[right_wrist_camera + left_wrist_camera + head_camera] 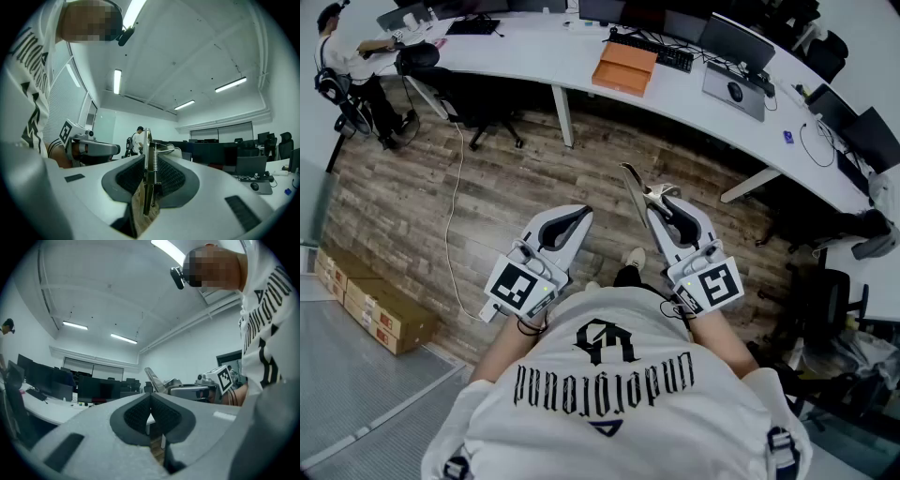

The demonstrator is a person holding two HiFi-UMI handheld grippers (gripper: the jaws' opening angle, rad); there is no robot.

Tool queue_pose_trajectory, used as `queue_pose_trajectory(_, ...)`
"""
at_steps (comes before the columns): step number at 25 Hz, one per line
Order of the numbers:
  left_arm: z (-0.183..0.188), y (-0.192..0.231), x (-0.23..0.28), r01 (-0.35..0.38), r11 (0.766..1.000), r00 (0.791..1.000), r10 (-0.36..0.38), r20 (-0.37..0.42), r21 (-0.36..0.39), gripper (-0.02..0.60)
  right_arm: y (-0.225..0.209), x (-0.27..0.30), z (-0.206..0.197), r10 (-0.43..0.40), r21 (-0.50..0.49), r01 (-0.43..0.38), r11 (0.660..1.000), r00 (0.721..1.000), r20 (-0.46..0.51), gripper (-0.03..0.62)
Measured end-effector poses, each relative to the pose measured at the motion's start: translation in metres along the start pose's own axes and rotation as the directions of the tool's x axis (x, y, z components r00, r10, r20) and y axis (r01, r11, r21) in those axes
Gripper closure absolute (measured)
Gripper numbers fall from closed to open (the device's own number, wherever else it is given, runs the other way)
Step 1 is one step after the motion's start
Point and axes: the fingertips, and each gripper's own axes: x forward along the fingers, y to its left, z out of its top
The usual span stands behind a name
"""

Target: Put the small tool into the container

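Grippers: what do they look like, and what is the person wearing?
The left gripper and right gripper are light grey pointed shells with dark grey, bumpy pads. Each carries a white cube with black square markers. Thin black cables loop at the wrists. The person wears a white T-shirt with black print.

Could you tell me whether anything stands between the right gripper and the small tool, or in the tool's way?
Nothing stands between them: the right gripper is already shut on the small tool, which juts out past the jaws. No container shows in any view, so the way there cannot be judged.
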Motion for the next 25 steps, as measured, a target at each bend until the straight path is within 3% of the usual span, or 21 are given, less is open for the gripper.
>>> queue_pose_trajectory(12,-0.013,0.008,0.039,0.001,1.000,1.000,-0.001,-0.011,-0.025,0.568,-0.038,0.001,-0.008,-0.007,0.002,0.007,1.000,1.000,0.001,0.502)
queue_pose_trajectory(25,-0.028,0.025,0.140,-0.018,0.999,0.998,0.016,-0.063,-0.027,0.568,-0.143,0.007,-0.017,0.011,0.034,-0.011,0.999,1.000,0.023,0.502)
